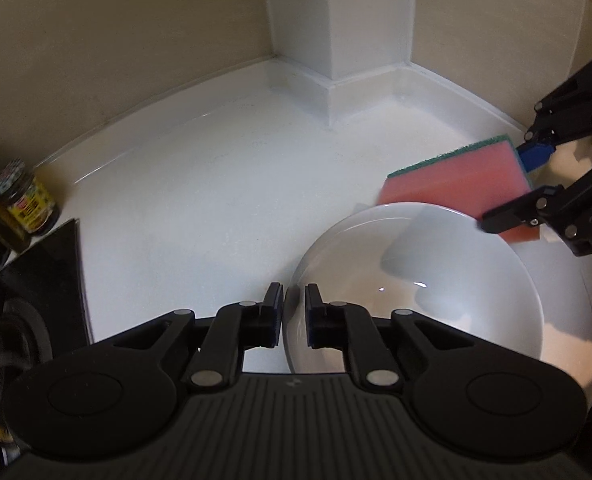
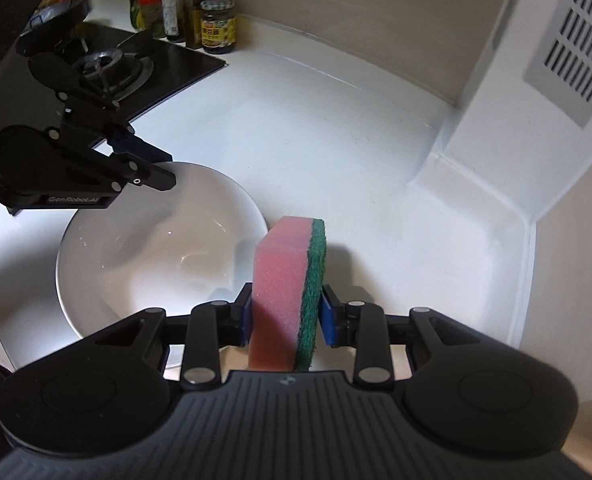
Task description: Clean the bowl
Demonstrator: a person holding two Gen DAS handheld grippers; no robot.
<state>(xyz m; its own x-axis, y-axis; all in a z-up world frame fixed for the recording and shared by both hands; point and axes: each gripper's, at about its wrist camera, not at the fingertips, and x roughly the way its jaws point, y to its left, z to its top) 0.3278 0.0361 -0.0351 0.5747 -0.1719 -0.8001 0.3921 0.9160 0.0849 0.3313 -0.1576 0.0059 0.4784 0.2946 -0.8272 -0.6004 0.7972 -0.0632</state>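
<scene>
Black glass first: on the far left we see the dark cooktop (image 2: 143,68) with its gas burner (image 2: 107,65), and behind it a row of jars and bottles, among them a yellow-labelled glass jar (image 2: 217,26). Moving right, our left tool (image 1: 293,307) straddles the near rim of the round white ceramic bowl (image 1: 436,280), one finger outside the wall and one inside. A gap shows between the pads and the rim, so it is released, not clamping. The bowl sits on the glossy white surface (image 1: 215,200), just in front of us and near the surface's front edge. Right again, our right tool (image 2: 284,316) is clenched on the pink sponge with a green scouring layer (image 2: 287,280), blue pads pressing both faces, the sponge standing on edge. From the left view the sponge hangs over the bowl's far rim. Beyond it, the white corner column (image 1: 336,40) carries grey vent grilles (image 2: 572,36).
</scene>
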